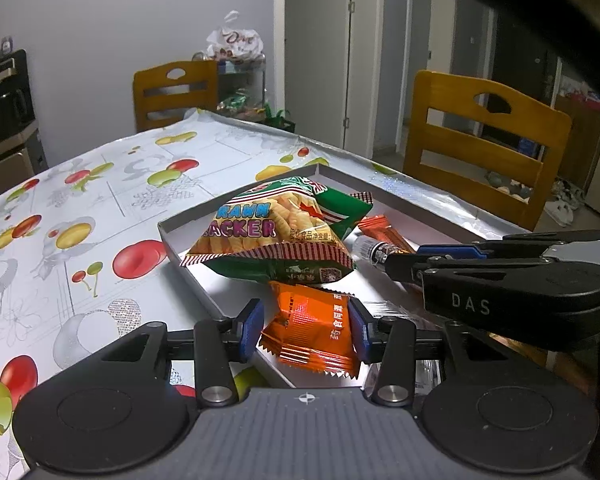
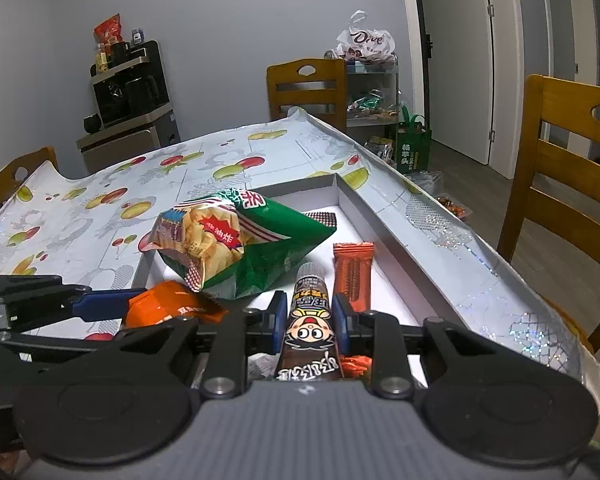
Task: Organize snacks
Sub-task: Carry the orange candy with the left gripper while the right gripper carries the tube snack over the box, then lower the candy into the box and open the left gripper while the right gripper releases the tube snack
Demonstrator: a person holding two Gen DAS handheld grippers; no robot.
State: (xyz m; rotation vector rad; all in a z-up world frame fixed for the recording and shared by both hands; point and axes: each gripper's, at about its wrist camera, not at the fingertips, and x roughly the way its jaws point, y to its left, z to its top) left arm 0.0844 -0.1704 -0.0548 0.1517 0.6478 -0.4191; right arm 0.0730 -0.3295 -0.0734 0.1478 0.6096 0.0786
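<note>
Since tray collects snacks, I've right gripper pinching sausage stick lengthwise; left gripper spread loosely around orange packet, probably dropping it.

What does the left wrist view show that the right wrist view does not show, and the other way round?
Only the left wrist view shows the "PRAWN CRACKER" lettering on the bag's front.

Only the right wrist view shows the brown sausage stick with its cartoon face, gripped by the right gripper, and the coffee machine on its cabinet.

Both show the prawn cracker bag, the orange packet between the left gripper pads, the long orange wafer bar, the white tray and the fruit-print tablecloth.
</note>
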